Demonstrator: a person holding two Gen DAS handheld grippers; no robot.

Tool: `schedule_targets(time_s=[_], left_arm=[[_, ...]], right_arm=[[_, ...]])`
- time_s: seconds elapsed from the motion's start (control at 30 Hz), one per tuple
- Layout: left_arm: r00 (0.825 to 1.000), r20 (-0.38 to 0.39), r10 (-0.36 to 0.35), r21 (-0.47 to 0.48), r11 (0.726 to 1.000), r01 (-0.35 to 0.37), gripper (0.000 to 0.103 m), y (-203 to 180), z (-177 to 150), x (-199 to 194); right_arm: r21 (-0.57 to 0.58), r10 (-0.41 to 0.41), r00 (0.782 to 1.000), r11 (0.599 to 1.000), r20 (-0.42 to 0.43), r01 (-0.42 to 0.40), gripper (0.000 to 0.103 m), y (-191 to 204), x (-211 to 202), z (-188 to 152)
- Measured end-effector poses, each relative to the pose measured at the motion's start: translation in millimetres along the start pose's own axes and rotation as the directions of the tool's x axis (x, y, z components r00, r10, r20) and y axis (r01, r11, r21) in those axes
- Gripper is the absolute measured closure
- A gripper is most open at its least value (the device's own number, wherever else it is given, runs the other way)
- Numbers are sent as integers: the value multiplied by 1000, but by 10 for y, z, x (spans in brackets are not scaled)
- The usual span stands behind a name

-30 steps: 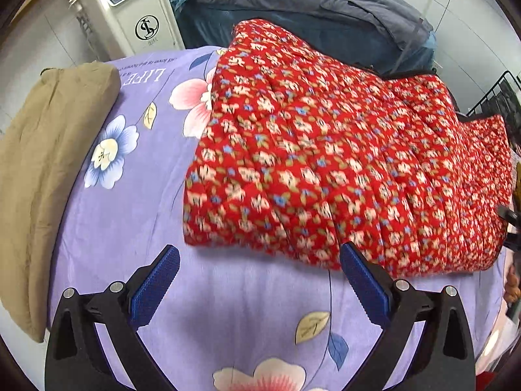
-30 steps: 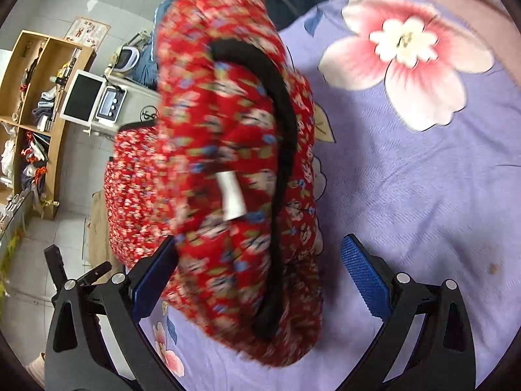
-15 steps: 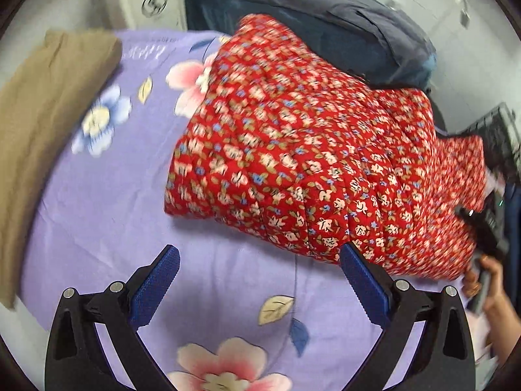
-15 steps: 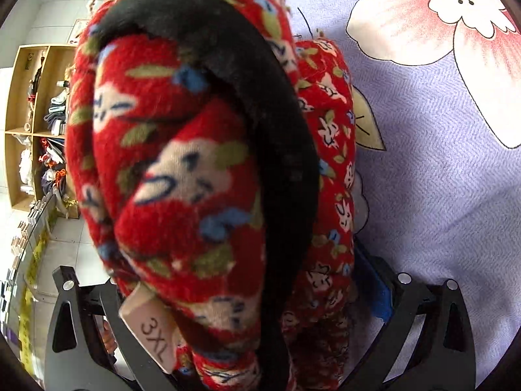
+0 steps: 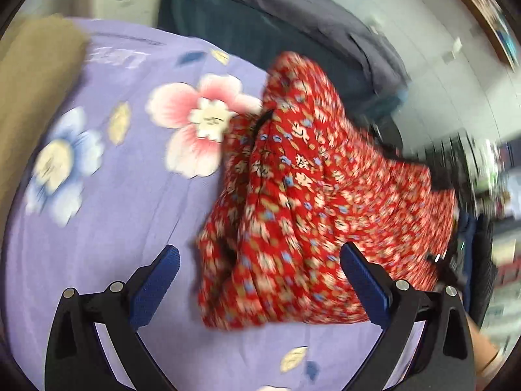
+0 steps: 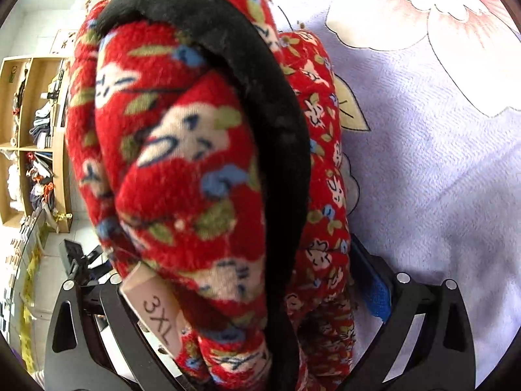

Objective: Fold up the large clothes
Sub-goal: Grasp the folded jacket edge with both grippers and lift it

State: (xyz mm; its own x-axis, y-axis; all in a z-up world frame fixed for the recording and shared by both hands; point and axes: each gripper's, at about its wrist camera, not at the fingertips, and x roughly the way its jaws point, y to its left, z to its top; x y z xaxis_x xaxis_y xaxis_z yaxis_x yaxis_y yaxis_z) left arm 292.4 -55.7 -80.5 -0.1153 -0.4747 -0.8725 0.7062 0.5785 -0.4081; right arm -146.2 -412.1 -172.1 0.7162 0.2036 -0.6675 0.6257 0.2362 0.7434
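Whereas a second ago the red floral garment (image 5: 312, 195) lay spread flat on the lilac flowered sheet (image 5: 123, 221), it is now bunched into a raised heap, its black-trimmed edge (image 6: 260, 104) drawn up. That edge and a 3XL size tag (image 6: 156, 312) are clamped in the right tool (image 6: 247, 296), its fingers closed on the thick fabric. The left tool (image 5: 257, 280) is held wide open and empty, just before the heap's near edge. A fold is judged underway. A tan cloth (image 5: 29, 97) lies at the sheet's left edge, and a dark grey cover (image 5: 293, 26) beyond; nothing is seen blocking the way.
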Motion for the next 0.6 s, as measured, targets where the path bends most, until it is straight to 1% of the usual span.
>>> schedule_targets(time_s=[0.03, 0.1, 0.13, 0.2, 0.23, 0.3, 0.4, 0.47, 0.53, 0.6], left_arm=[[999, -40, -17, 42, 999, 19, 6, 0, 63, 148], [995, -87, -48, 75, 996, 55, 6, 26, 141, 354], [990, -113, -82, 84, 992, 92, 6, 40, 185, 477], [982, -135, -129, 88, 986, 141, 5, 78, 246, 603], [980, -139, -141, 95, 983, 155, 5, 95, 275, 645], [970, -163, -182, 101, 975, 200, 5, 148, 323, 741], [942, -213, -260, 73, 957, 281, 5, 265, 366, 877], [924, -232, -305, 53, 944, 325, 5, 338, 381, 926], [911, -245, -333, 51, 933, 355, 5, 384, 376, 965], [902, -254, -350, 52, 926, 374, 5, 412, 370, 971]], right_arm=[[3, -2, 1000, 1000, 2, 2, 6, 46, 17, -50], [13, -15, 1000, 1000, 4, 15, 6, 64, 9, -83], [19, -21, 1000, 1000, 5, 21, 6, 78, 6, -111], [30, -33, 999, 999, 10, 33, 6, 114, 14, -135], [35, -39, 999, 999, 14, 39, 6, 124, 8, -161], [44, -42, 999, 998, 23, 41, 6, 142, -8, -182], [50, -46, 998, 998, 32, 44, 6, 128, -67, -227], [58, -46, 998, 997, 31, 44, 6, 100, -87, -253], [65, -41, 999, 997, 26, 39, 6, 73, -88, -311], [67, -38, 999, 997, 23, 37, 6, 30, -96, -345]])
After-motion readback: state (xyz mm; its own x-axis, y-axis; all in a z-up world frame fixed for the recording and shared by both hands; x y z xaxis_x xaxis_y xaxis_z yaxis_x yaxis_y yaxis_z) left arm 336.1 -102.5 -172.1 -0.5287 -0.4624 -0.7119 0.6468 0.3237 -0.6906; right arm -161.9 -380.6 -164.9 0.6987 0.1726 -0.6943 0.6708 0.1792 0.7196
